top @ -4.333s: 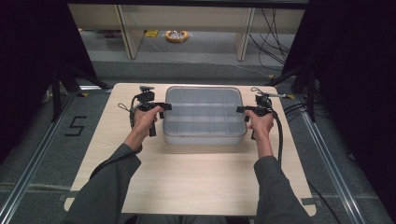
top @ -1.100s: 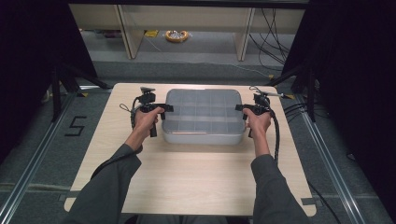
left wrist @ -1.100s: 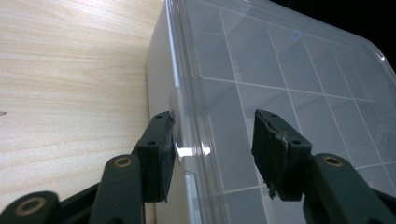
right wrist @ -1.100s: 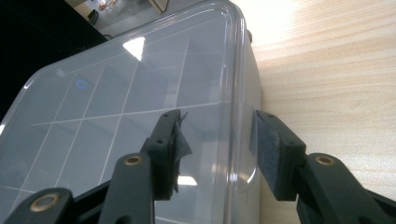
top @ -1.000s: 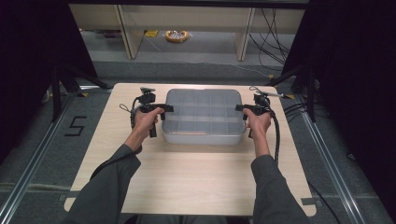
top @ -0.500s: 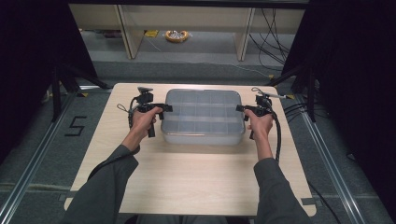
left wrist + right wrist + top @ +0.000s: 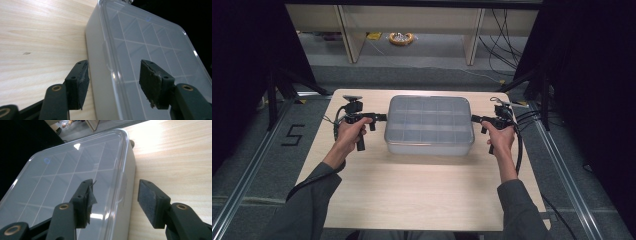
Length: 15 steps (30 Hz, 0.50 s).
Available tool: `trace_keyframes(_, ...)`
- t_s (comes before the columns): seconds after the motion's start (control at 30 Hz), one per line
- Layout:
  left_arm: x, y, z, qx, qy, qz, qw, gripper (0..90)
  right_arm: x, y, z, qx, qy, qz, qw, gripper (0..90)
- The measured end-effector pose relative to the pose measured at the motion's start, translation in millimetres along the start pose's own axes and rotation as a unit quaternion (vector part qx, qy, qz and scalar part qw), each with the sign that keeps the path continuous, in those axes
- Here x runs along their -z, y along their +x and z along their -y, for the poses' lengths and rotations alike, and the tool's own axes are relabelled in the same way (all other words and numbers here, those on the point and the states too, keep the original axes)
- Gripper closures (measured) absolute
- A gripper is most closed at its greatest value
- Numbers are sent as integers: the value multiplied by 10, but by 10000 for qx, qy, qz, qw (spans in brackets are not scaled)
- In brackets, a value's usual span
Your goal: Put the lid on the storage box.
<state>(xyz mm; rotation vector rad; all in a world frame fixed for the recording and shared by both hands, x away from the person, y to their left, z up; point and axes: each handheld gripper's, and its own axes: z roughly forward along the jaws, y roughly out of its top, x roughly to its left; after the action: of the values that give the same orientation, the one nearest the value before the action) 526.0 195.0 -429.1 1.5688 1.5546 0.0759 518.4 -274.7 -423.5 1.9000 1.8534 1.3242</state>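
A clear plastic compartment box [image 7: 429,125] with its lid on rests on the wooden table [image 7: 422,190], a little behind the middle. My left gripper [image 7: 381,118] points at the box's left end. In the left gripper view its jaws have just been opening and my left gripper [image 7: 113,67] straddles the lid's rim of the box [image 7: 150,37], pads clear of it. My right gripper [image 7: 475,119] points at the right end. It has also just been opening, and my right gripper [image 7: 115,185] stands astride the rim of the box [image 7: 62,170] without touching.
Bare tabletop stretches in front of the box toward the person. Beyond the far edge stand shelf legs and a yellow ring-like thing [image 7: 401,38] on the floor. Cables [image 7: 507,30] hang at the back right. A "5" marking [image 7: 292,135] lies on the floor at left.
Both grippers have opened off the box's ends and drawn slightly outward from it. The box lies still on the table.
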Motion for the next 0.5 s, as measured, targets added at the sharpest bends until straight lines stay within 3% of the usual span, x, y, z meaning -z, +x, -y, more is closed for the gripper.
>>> trace_keyframes(0.03,33,12,15,-22,6,-12,10000,400,34,10,14,-68,25,-53,10000,464)
trace_keyframes(0.07,57,19,33,-41,-11,-10,10000,400,52,-10,23,108,-39,-95,9999,460)
trace_keyframes(0.1,81,28,53,-73,-18,20,10000,399,98,45,39,-237,127,-161,9995,453)
trace_keyframes(0.13,108,29,73,-99,-21,41,9999,399,140,56,54,-231,164,-209,9994,444)
trace_keyframes(0.2,156,39,112,-190,-57,114,9997,396,152,18,73,170,-55,-177,9997,441)
trace_keyframes(0.27,200,38,157,-266,-47,116,9996,392,189,32,106,305,-77,-210,9993,431)
trace_keyframes(0.3,219,38,183,-302,-43,125,9995,392,209,10,116,530,-95,-252,9982,427)
trace_keyframes(0.43,289,25,282,-401,-26,184,9990,391,283,70,200,626,-97,-367,9973,408)
trace_keyframes(0.5,322,16,332,-473,-35,191,9987,384,311,95,237,795,-45,-332,9963,394)
